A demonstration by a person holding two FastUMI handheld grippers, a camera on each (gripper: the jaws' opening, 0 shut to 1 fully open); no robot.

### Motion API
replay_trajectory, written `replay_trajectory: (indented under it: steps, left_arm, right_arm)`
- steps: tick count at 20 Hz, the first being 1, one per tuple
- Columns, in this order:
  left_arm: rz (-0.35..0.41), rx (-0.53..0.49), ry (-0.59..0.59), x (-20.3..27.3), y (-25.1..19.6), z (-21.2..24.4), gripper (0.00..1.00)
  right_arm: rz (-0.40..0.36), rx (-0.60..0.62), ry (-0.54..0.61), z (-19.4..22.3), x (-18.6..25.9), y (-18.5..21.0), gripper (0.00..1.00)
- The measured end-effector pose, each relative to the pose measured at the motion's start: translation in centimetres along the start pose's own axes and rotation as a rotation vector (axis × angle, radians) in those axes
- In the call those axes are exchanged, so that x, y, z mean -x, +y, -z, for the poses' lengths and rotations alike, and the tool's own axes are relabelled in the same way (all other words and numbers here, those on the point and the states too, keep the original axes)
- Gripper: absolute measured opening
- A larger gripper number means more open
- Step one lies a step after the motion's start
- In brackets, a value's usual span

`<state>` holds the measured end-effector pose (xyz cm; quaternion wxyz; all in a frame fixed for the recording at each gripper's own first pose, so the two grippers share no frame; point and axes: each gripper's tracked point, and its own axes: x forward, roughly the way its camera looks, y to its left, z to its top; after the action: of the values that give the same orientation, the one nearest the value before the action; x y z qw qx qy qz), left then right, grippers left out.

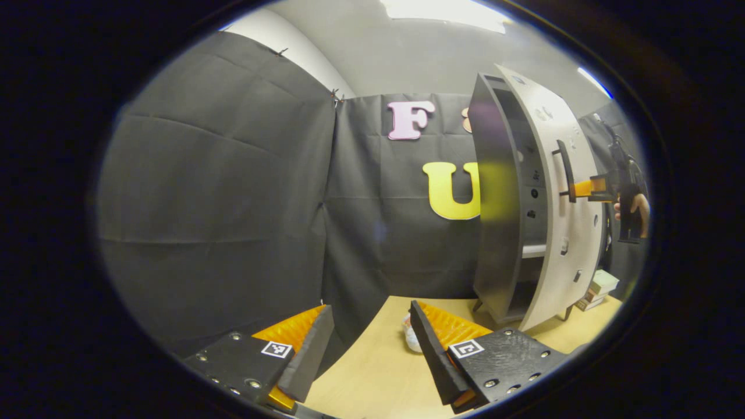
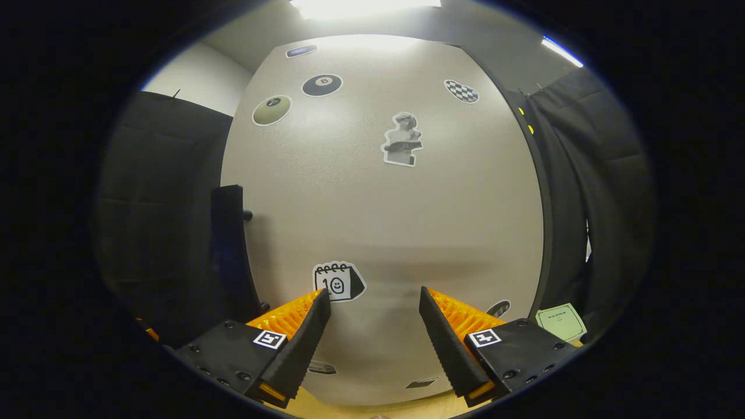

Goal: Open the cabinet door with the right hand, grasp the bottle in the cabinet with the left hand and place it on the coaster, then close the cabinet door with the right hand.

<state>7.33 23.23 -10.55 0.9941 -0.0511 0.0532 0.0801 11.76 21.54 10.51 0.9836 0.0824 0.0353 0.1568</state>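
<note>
Black cloth is backing the wooden table (image 1: 372, 372). Right gripper (image 2: 372, 326) is facing the cabinet door (image 2: 378, 221), jaws wide, handle (image 2: 228, 250) to their left. Left gripper (image 1: 372, 340) is waiting, jaws wide and empty, presumably for the bottle; I cannot see it in the cabinet (image 1: 500, 198) at the table's far edge.

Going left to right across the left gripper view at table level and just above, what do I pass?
White crumpled object on the wooden table → dark grey cabinet side panel → pale stickered cabinet door → black bar handle → right gripper → holding hand.
</note>
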Motion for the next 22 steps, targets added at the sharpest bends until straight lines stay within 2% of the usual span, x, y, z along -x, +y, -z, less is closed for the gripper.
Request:
replay_trajectory:
  steps: [5, 8, 13, 22]
  left_arm:
    - [0.021, -0.015, -0.006, 0.0, -1.7, -0.9, 0.80]
    - [0.031, -0.029, -0.011, 0.1, -4.0, -2.0, 0.82]
    - [0.082, -0.059, -0.034, 0.5, -10.3, -4.3, 0.82]
    - [0.181, -0.069, -0.089, 3.1, -21.1, -9.3, 0.80]
  right_arm:
    - [-0.020, -0.015, -0.011, -0.4, 0.8, 0.2, 0.98]
    - [-0.053, -0.011, -0.012, -0.8, 4.0, -0.5, 0.98]
    - [-0.038, 0.006, -0.017, -1.8, 10.5, -5.7, 0.98]
    - [0.070, 0.041, -0.043, -3.5, 19.4, -17.3, 0.97]
